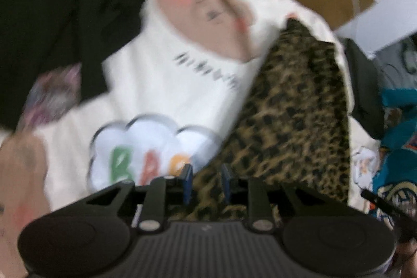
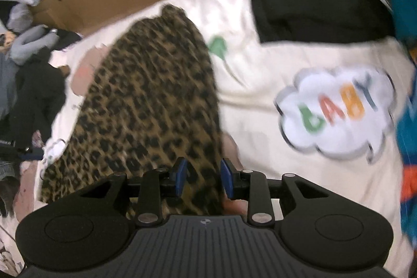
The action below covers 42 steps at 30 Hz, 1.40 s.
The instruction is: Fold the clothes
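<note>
Two tongs sit at the near end of the leopard-print cloth, and we see that cloth lying long and narrow on a cream blanket with a cloud picture on it. We use that cloud as our landmark: the cloth lies just beside the cloud, on its left in the right wrist view and on its right in the left wrist view. The left tongs have cloth between the blue fingers, but there is a gap, so we cannot tell if they pinch it. The right tongs look the same to us, apart with cloth in between, and we cannot tell if they grip. What could go wrong? If only one pair holds, we think the cloth would hang crooked and the edges would not match. If the fingers bite too deep, they could grab the blanket too and drag the cloud along. The cloth looks thin and floppy, so it may slide or bunch up. A black garment lies beyond the cloud and could get in the way. Both pictures are blurry, so small folds are hard for us to see.
</note>
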Motion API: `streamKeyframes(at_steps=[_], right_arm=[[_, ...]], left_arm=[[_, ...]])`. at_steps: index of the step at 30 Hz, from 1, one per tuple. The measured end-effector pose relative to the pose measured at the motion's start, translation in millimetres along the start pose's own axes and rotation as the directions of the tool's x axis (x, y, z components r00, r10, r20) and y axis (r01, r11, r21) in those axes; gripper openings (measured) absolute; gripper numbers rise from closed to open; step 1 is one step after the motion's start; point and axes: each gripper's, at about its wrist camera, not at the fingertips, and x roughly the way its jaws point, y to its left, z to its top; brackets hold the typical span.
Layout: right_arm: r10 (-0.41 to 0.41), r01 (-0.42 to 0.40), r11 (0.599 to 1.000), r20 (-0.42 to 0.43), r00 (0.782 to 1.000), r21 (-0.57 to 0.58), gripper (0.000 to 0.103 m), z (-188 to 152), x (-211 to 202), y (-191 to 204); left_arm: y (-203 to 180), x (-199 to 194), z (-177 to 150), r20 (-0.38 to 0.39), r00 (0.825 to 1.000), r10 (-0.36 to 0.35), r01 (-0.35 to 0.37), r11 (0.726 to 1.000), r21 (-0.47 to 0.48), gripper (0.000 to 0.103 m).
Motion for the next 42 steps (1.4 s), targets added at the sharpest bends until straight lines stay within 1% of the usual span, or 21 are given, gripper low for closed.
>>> streamKeyframes(at_steps=[4,6,8,11,15,18,20,21,23,25,27,30,33,36,37,39,42], right_arm=[[0.025,-0.025,0.997,0.001,1.000,-0.073,0.035,22.2,21.8,12.8],[0.046,-0.045,0.994,0.004,0.999,-0.103,0.034,33.0,31.5,18.1],[0.051,-0.048,0.990,0.016,0.999,-0.131,0.034,41.7,38.5,22.3],[0.054,-0.048,0.988,0.033,0.998,-0.147,0.034,55.7,50.9,26.3],[0.074,-0.064,0.983,0.051,0.996,-0.173,0.034,67.7,65.6,30.8],[0.052,-0.044,0.986,0.050,0.997,-0.160,0.034,68.1,76.8,24.1],[0.035,-0.028,0.989,0.049,0.998,-0.149,0.034,68.0,84.4,19.1],[0.027,-0.020,0.990,0.048,0.998,-0.143,0.033,67.9,88.1,16.6],[0.010,-0.004,0.991,0.047,0.999,-0.132,0.031,67.9,95.7,11.5],[-0.016,0.022,0.993,0.050,0.999,-0.120,0.025,67.4,98.5,6.6],[-0.040,0.046,0.992,0.050,0.998,-0.120,0.023,67.0,100.4,3.9],[-0.068,0.073,0.986,0.042,0.997,-0.150,0.017,66.7,102.3,5.8],[-0.090,0.093,0.986,0.032,0.995,-0.140,0.015,66.9,100.5,4.4],[-0.106,0.109,0.984,0.024,0.994,-0.141,0.015,65.5,97.8,4.8],[-0.104,0.108,0.984,0.031,0.994,-0.144,0.015,65.6,95.5,6.7],[-0.095,0.102,0.984,0.051,0.994,-0.150,0.018,66.3,89.8,11.7],[-0.018,0.028,0.989,0.077,0.997,-0.142,0.017,68.1,83.6,19.5]], left_arm=[[-25.1,14.6,16.7,0.023,0.999,-0.027,0.026,0.997,0.075,0.024],[-37.8,25.0,22.2,0.045,0.998,-0.038,0.033,0.994,0.103,0.021],[-50.4,35.3,26.7,0.072,0.996,-0.048,0.038,0.990,0.137,0.020],[-65.2,50.7,34.3,0.086,0.994,-0.060,0.045,0.984,0.175,0.016],[-85.8,61.1,50.2,0.111,0.988,-0.106,0.073,0.962,0.262,0.014],[-90.0,69.4,55.7,0.114,0.989,-0.094,0.055,0.951,0.305,0.014],[-85.8,81.2,58.3,0.097,0.992,-0.075,0.044,0.957,0.287,0.012],[-82.6,87.0,58.1,0.094,0.994,-0.058,0.030,0.960,0.278,0.010],[-76.3,96.4,56.1,0.095,0.995,-0.022,-0.003,0.966,0.259,0.009],[-70.0,103.8,52.5,0.103,0.995,0.016,-0.040,0.970,0.240,0.009],[-65.0,109.1,51.0,0.100,0.995,0.009,-0.030,0.976,0.213,0.009],[-63.4,114.1,51.8,0.108,0.994,0.006,-0.028,0.979,0.203,0.009],[-62.9,110.4,53.1,0.118,0.993,0.013,-0.036,0.980,0.197,0.009],[-65.7,98.7,50.9,0.134,0.991,0.014,-0.041,0.979,0.200,0.008],[-67.0,94.4,49.9,0.139,0.990,0.011,-0.040,0.978,0.203,0.008],[-74.0,88.6,47.7,0.137,0.990,-0.020,-0.011,0.975,0.222,0.008],[-89.2,89.0,44.2,0.126,0.990,-0.059,0.026,0.968,0.251,0.008]])
